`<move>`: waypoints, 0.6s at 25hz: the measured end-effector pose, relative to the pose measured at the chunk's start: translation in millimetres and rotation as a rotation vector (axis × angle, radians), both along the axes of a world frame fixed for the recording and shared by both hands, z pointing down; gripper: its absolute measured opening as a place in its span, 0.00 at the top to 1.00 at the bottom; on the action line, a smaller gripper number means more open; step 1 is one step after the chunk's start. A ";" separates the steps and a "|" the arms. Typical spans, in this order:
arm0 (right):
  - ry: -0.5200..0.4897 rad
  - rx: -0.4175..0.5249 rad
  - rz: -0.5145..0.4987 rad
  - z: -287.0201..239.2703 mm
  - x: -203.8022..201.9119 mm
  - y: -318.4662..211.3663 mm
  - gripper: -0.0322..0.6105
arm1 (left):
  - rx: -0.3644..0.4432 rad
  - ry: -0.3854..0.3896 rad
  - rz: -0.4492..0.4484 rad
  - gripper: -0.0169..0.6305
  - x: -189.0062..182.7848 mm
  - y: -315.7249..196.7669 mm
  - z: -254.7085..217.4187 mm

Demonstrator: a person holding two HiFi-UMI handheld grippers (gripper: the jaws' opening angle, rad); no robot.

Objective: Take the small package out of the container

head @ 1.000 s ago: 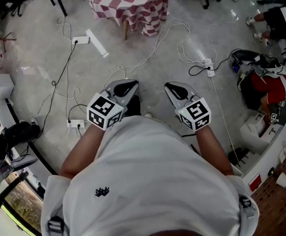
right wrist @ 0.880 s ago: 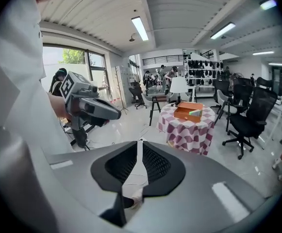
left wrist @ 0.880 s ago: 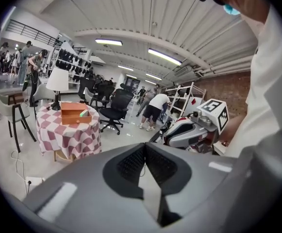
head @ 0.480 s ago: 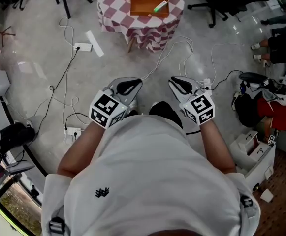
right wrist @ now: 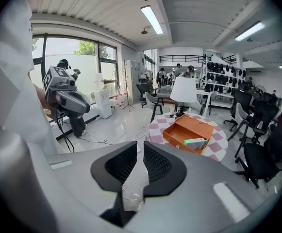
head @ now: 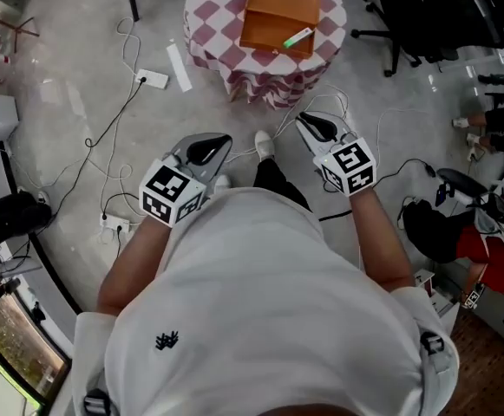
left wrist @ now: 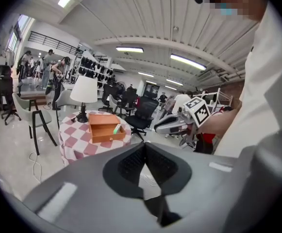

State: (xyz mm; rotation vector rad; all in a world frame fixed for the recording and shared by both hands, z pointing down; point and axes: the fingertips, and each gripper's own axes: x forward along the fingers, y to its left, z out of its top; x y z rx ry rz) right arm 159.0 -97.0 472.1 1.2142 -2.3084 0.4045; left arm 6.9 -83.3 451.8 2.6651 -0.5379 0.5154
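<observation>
An orange wooden container (head: 279, 16) stands open on a round table with a red-and-white checked cloth (head: 212, 7). A small green-and-white package (head: 297, 37) leans at the container's right edge. Both grippers hang over the floor, well short of the table. My left gripper (head: 219, 139) is shut and empty, its tips meeting (left wrist: 144, 144). My right gripper (head: 302, 120) shows a narrow gap between its jaws (right wrist: 140, 147) with nothing in it. Ahead of both lie the container (left wrist: 104, 127) (right wrist: 187, 130) and the package (left wrist: 116, 128) (right wrist: 195, 142).
Cables and a power strip (head: 152, 78) trail across the grey floor between me and the table. Black office chairs (head: 416, 16) stand right of the table. A lamp (left wrist: 84, 93) stands on the table behind the container. A person in red (head: 494, 250) crouches at the right.
The table with the container has come nearer and further into the head view. Both grippers have travelled forward with the person over the cabled floor.
</observation>
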 end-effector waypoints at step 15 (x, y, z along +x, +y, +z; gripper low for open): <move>0.280 -0.039 -0.421 63.9 101.8 -190.5 0.83 | -0.005 -0.059 -0.306 0.89 54.5 -103.1 -12.0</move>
